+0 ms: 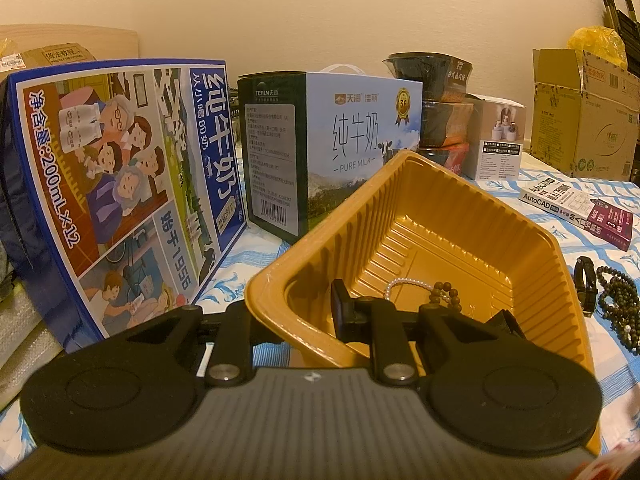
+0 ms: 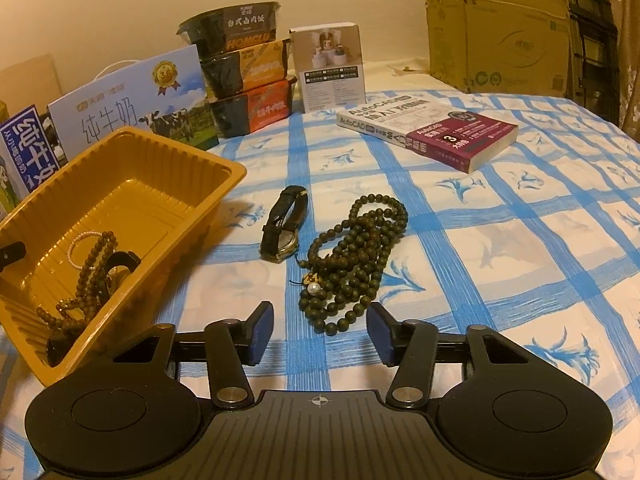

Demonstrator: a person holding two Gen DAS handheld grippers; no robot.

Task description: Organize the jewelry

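Right wrist view: beads between spread jaws

Your right gripper (image 2: 320, 330) stands spread, pads apart, over the dark bead necklace's (image 2: 356, 256) near end. Wristwatch (image 2: 282, 226) lies just left. Your left gripper (image 1: 308, 312) seems to pinch the gold tray's (image 1: 460, 200) near wall.

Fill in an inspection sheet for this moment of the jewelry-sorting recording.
Surface: blue-and-white checked cloth.
Job's things: yellow tray holds a brown bead string and a pearl bracelet; a watch and a dark bead necklace lie on the cloth beside it.
Clutter: AutoCAD book, two milk cartons, stacked food bowls, small white box.
Grippers: left gripper shut on the tray's near wall; right gripper open, near end of the necklace between its fingers, not pinched.
Cables: nothing seen.
Surroundings: cardboard box, plain wall.
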